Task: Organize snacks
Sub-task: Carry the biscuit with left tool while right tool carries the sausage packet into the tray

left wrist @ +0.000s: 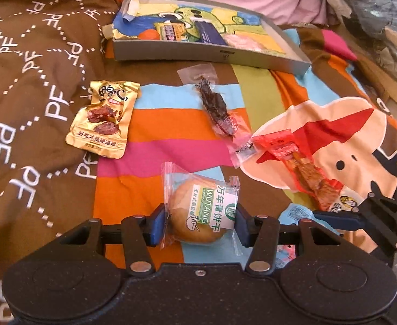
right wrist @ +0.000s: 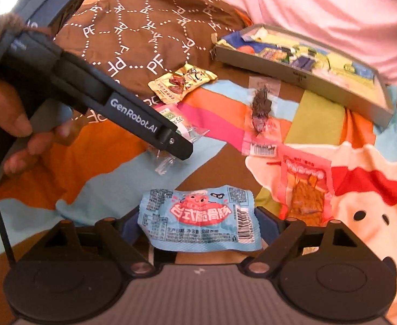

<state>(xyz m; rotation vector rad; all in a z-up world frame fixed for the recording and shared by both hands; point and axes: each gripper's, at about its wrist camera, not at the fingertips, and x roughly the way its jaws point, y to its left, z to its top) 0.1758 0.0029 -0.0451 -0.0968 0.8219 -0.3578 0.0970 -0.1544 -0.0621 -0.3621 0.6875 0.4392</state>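
Glossy gold foil packet (left wrist: 103, 119) – clear plastic biscuit wrapper (left wrist: 201, 208) – matt printed cloth (left wrist: 35, 108).

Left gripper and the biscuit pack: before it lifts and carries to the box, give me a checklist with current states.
1. Biscuit pack sits between the left gripper fingers: ok.
2. Firm grip on the pack: cannot tell.
3. Gray box open, room inside: ok.
4. Path clear: not ok, dark jerky pack lies between.
5. Right gripper clear of left: ok, at blue sausage pack.
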